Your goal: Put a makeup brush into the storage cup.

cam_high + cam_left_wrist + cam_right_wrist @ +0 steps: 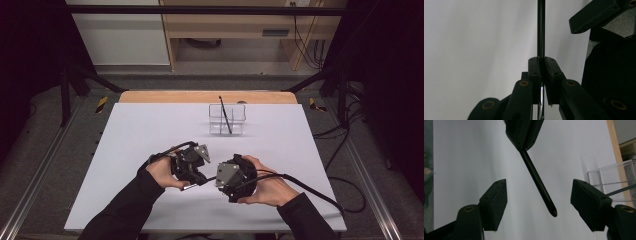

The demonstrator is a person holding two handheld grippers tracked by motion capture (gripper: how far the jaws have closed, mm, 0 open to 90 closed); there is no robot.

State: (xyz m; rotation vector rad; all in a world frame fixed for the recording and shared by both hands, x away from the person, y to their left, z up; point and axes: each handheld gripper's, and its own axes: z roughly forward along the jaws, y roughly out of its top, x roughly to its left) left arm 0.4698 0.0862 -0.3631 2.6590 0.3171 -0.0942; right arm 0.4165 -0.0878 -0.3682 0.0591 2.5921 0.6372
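Observation:
My left gripper (543, 60) is shut on a slim black pen (541, 30), which sticks out straight past its pads. In the high view both grippers meet near the front middle of the white board, the left gripper (200, 172) facing the right gripper (222, 181). In the right gripper view the pen (541, 195) slants down out of the left gripper's jaws (524, 132), and its tip hangs between my right gripper's (539, 183) jaws. Those jaws stand open, with clear gaps on both sides of the pen.
A clear plastic organizer (239, 114) stands at the back middle of the white board (140, 130), with another black pen (225, 116) leaning in it. Its corner (609, 176) appears at the right of the right gripper view. Cables trail off to the right.

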